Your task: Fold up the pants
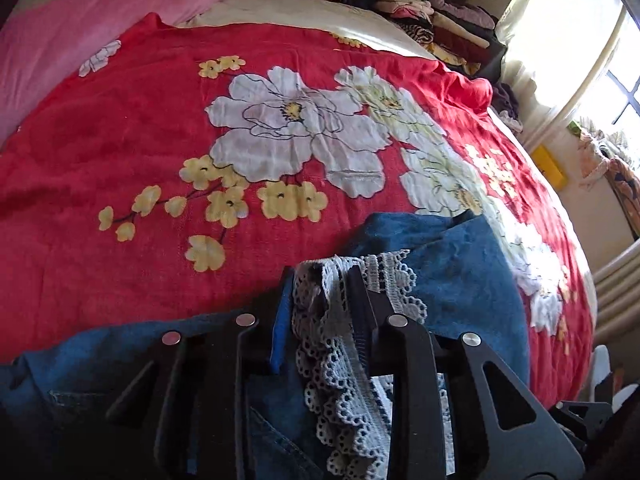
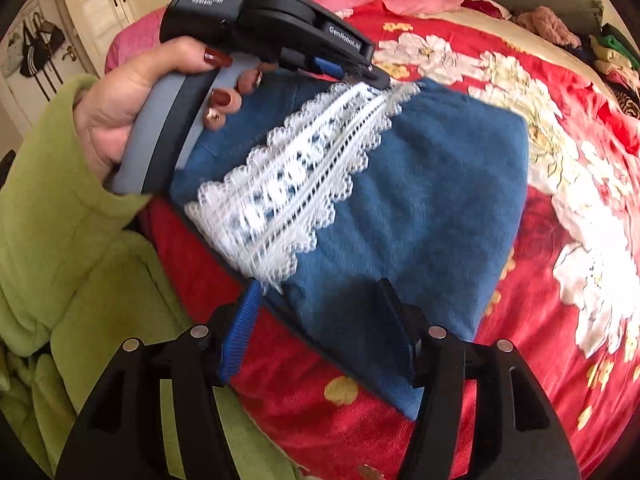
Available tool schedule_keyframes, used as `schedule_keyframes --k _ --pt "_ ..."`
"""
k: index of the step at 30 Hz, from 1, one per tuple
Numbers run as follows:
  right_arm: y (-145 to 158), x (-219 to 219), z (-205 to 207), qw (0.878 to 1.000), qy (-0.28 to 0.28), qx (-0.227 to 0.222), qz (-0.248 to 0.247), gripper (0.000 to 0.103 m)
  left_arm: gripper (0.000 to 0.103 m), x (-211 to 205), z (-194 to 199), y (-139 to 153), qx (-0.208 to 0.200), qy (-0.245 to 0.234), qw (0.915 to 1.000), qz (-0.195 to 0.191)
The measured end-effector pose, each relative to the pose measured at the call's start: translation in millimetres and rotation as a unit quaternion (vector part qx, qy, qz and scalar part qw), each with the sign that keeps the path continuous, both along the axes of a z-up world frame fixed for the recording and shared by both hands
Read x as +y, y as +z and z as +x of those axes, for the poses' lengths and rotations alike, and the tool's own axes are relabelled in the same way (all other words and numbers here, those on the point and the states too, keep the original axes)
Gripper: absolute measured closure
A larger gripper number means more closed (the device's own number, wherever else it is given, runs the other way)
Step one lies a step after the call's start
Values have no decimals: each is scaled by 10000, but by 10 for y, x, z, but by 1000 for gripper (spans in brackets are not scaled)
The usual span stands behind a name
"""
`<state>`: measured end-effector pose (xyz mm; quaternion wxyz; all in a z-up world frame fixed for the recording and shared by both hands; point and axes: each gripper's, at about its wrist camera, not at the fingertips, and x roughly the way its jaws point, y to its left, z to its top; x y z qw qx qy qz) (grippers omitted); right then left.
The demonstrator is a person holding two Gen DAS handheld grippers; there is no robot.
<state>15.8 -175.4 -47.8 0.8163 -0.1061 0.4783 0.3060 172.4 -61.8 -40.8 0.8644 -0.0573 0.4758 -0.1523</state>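
Two grippers work over one pair of blue denim pants (image 2: 420, 184), which lie on the red floral bedspread (image 1: 120, 152) at centre frame in the right wrist view. We judge the fold well along: the pants already form a compact, roughly rectangular bundle, with the white lace trim (image 2: 296, 168) running diagonally across its top from lower left to upper right. What seems left is a last tidy or one more fold; we cannot tell whether the layers underneath are squared.

Left gripper (image 1: 322, 276): low centre in its own view, jaws partly apart with lace bunched between them; the trim hangs slack, so we read no firm pinch. In the right wrist view the person's hand (image 2: 132, 92), in a green sleeve (image 2: 52, 184), holds it at upper left, tip down on the far end of the lace.

Right gripper (image 2: 320, 292): bottom centre, tilted steeply down, jaws wide apart and straddling the bundle's near edge, gripping nothing.

A clothes pile (image 1: 432, 12) sits at upper right of the left view.
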Motion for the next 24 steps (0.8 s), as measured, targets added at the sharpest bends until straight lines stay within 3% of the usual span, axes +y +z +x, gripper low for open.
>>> schedule_keyframes --k 3,9,16,21,24 --pt "96 -84 -27 9996 -3 -69 260 45 73 65 -7 4 32 95 9998 -144" --pt "289 -399 32 9965 -493 -379 566 45 70 74 -357 315 -420 3 9990 -132" --pt "263 -499 120 9953 -674 -331 608 45 70 -149 -997 428 -805 -454 9950 389" --pt "236 -482 37 9959 -580 -302 627 51 81 -288 -1323 351 -766 -890 9912 607" --pt "167 -440 25 9973 -524 -226 466 51 81 -373 -1457 161 -438 -1166 9878 930"
